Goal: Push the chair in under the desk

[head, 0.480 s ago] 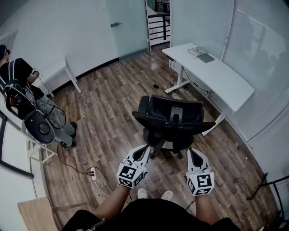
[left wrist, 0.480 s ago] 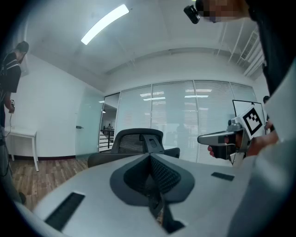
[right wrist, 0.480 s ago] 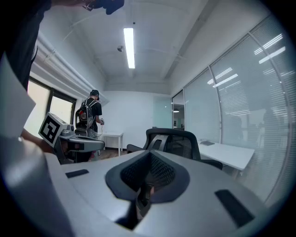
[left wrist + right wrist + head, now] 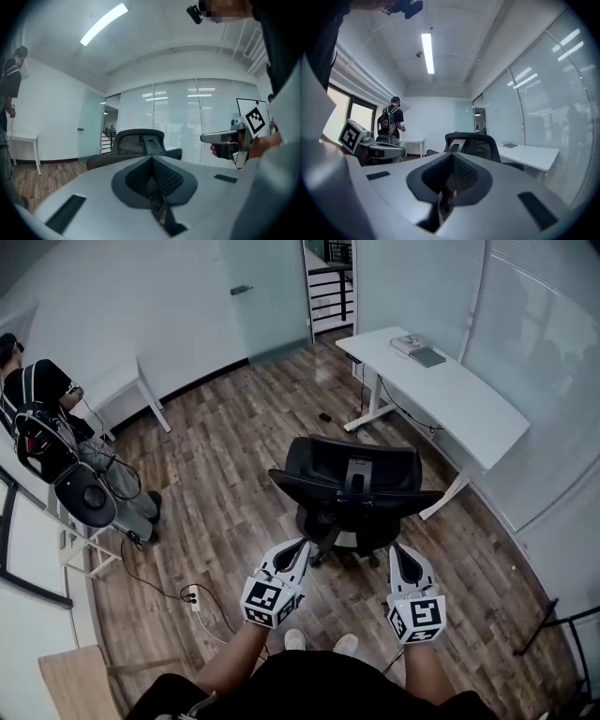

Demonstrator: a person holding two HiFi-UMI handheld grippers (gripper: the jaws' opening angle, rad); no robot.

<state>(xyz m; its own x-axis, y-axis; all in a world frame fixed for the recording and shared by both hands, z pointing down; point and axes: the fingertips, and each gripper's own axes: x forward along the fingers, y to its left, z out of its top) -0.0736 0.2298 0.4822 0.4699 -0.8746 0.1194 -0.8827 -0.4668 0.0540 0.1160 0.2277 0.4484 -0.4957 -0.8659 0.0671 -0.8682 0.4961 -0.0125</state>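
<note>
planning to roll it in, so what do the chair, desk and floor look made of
Office chair: black mesh back in a matte plastic-looking frame. Desk: smooth white top, probably laminate, on white metal-looking legs. Floor: brown wood-grain planks with a slight sheen; real wood or laminate, can't tell.

I'm looking down on a brown wood-plank floor (image 4: 234,456). A black swivel office chair (image 4: 352,486) stands on it at the centre of the frame, apart from the long white desk (image 4: 469,404) at the upper right. On the far end of that desktop lie a flat grey slab (image 4: 428,360) and, just beside it, a small pale box (image 4: 407,345). A small white side table (image 4: 122,381) stands at the upper left. At the lower left a white power strip (image 4: 193,597) lies on the boards; a small dark object (image 4: 323,418) lies near the desk's leg.
</note>
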